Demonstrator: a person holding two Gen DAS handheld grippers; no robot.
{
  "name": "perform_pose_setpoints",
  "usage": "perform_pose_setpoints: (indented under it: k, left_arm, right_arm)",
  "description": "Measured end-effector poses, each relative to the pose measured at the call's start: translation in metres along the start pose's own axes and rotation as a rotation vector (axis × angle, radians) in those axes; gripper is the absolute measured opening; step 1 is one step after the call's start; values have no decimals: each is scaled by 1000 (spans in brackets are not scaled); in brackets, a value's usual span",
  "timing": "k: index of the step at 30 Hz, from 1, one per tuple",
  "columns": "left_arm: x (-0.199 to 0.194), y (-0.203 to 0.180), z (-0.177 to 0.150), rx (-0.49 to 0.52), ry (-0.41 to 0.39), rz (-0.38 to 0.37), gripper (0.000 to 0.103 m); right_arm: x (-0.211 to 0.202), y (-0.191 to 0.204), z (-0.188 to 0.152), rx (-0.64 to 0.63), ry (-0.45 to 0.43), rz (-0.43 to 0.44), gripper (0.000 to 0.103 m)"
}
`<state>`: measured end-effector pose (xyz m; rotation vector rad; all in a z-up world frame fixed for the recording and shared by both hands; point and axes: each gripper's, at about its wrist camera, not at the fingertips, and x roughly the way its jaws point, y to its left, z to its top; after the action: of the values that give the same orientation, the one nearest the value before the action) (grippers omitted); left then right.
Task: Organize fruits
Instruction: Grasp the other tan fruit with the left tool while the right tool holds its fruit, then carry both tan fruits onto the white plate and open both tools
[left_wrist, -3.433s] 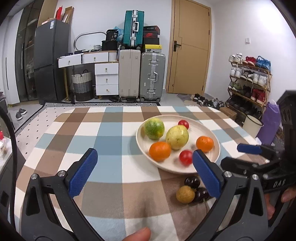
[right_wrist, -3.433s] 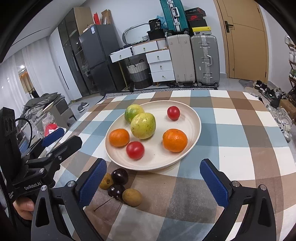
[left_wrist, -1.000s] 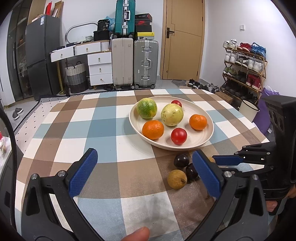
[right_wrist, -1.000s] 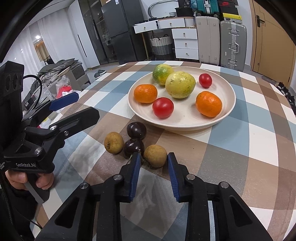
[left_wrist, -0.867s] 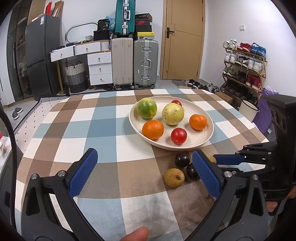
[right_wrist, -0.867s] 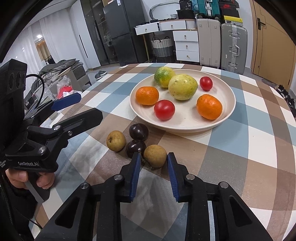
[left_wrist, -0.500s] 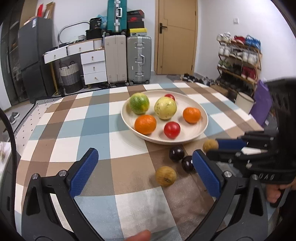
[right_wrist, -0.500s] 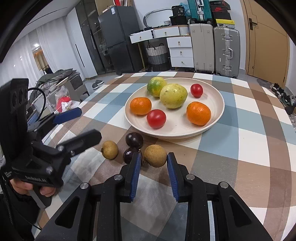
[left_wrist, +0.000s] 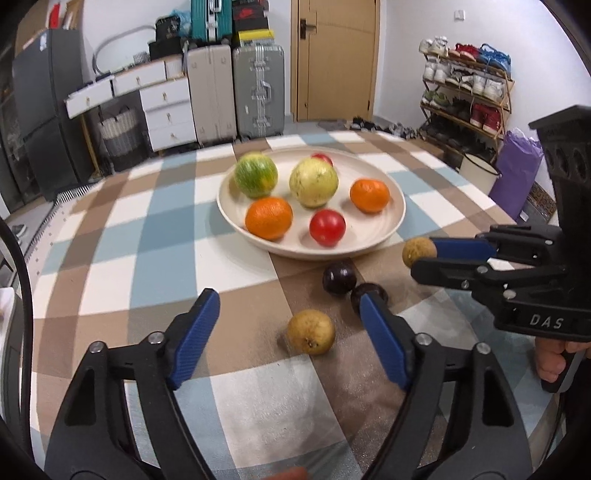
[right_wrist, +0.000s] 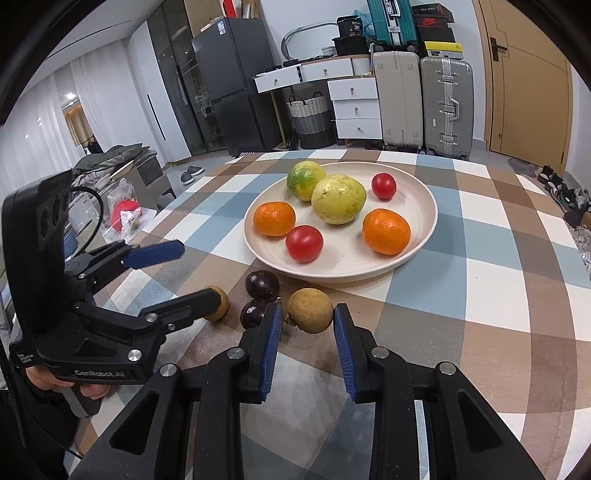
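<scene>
A cream plate (left_wrist: 371, 230) (right_wrist: 347, 258) on the checked tablecloth holds two oranges, two red tomatoes, a green citrus and a yellow-green fruit. In front of it lie two dark round fruits (left_wrist: 339, 277) (right_wrist: 262, 285). My right gripper (right_wrist: 306, 325) (left_wrist: 421, 258) is shut on a brown round fruit (right_wrist: 309, 310) (left_wrist: 419, 252), held at its tips near the plate's front rim. A second brown fruit (left_wrist: 311, 331) (right_wrist: 222, 309) rests on the cloth between the fingers of my left gripper (left_wrist: 290, 325) (right_wrist: 201, 273). Those jaws are closing, and the pads do not touch it.
A person's hand (left_wrist: 554, 360) grips the right gripper's handle. Past the table's far edge stand suitcases (left_wrist: 236, 92), white drawers and a dark fridge. A shoe rack (left_wrist: 469, 85) and a purple bag are off the right side; clutter lies on the floor at left.
The left gripper's jaws have narrowed around the brown fruit on the cloth, and its view has tipped a little. The right gripper has stayed shut on its brown fruit.
</scene>
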<state>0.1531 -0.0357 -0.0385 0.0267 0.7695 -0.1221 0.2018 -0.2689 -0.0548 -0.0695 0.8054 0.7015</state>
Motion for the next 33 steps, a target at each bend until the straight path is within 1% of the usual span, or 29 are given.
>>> perform_pose_setpoints:
  k: [1,5,9,11,13,14,15,16,17,19,27,30,33]
  left_arm:
    - [4,0,0,-1,21,-8,71]
    - [13,1,-2,-5,69,-21,67]
    - [19,0,-3,-1,97,-41,61]
    - [22,-2,-4,4,114,-48,55]
    - [25,-3,-5,7,131,-60,47]
    - [26,-3,-5,9,134,-60,47]
    - [26,-4,-5,11,133,-61,43]
    - [26,-4,-5,14,131,-70,36]
    - [26,-5,-5,17,130,-71,34]
    - [26,-5,-5,20,130,-75,26]
    - [24,-8,-6,33,128,-87,26]
    - [21,-8,-6,32,113,-83,26]
    - [14,-8,-5,33,78,-75,26]
  right_arm:
    - [0,0,0,0,0,-1,30]
    - [0,0,0,1,2,-3,30]
    - [1,0,-1,0,5,-4,30]
    - [1,0,-1,-1,5,-5,30]
    - [1,0,-1,0,5,-4,30]
    - [1,0,-1,0,5,-5,30]
    - [1,0,-1,0,5,-5,30]
    - [1,0,-1,0,6,-4,30]
    - [1,0,-1,-1,5,-5,30]
    - [1,0,-1,-1,6,-5,30]
    - [2,0,-1,-1,7,-4,30]
    - [2,0,-1,0,7,-4,30]
    - [1,0,-1,0,6,-4,30]
